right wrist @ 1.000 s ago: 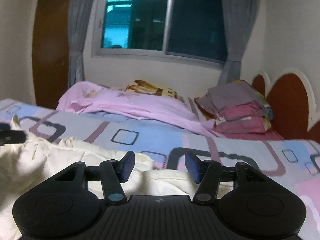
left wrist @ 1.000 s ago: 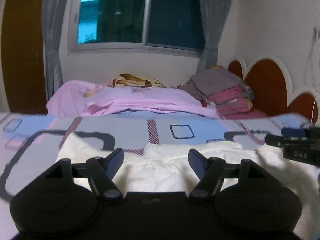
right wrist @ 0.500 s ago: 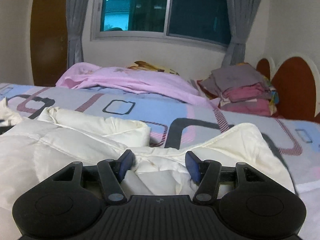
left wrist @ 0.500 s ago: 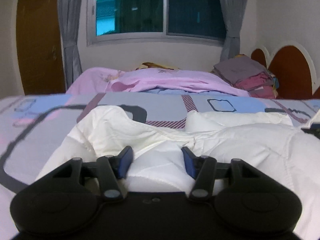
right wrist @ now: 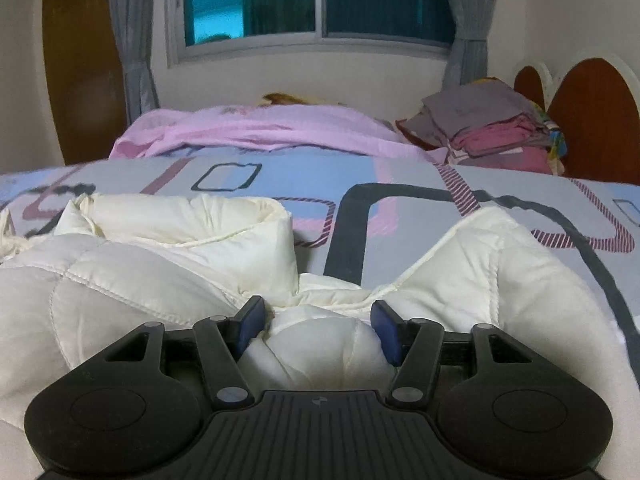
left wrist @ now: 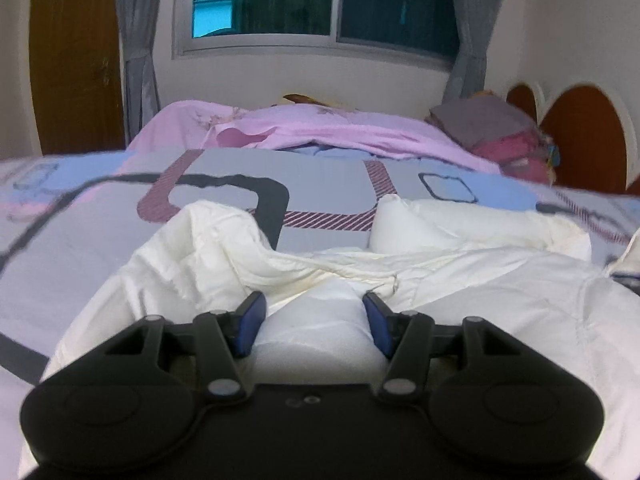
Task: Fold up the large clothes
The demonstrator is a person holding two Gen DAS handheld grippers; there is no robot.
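The cream quilted garment [left wrist: 460, 280] lies spread across the near part of the bed [left wrist: 80, 208], its long axis running sideways between the 2 hands, so each pair of tongs meets it head-on at its near edge. A puffed wad of the padded cloth bulges between the blue pads of the left tongs [left wrist: 314, 320], and both pads press into its sides: a grip on the garment. The right tongs [right wrist: 318, 330] hold a like wad the same way, pinched from both sides. Neither hand is nearer; each has its own end of the edge.

The fabric is thick, soft and stitched in wide channels, with a rolled, tube-like fold [right wrist: 208, 224] lying further back. It looks springy and likely to slump when lifted. The bed's cover is smooth and printed with rounded squares. A pink blanket [right wrist: 256, 128] and a stack of folded clothes [right wrist: 492, 128] sit well apart, toward the window.
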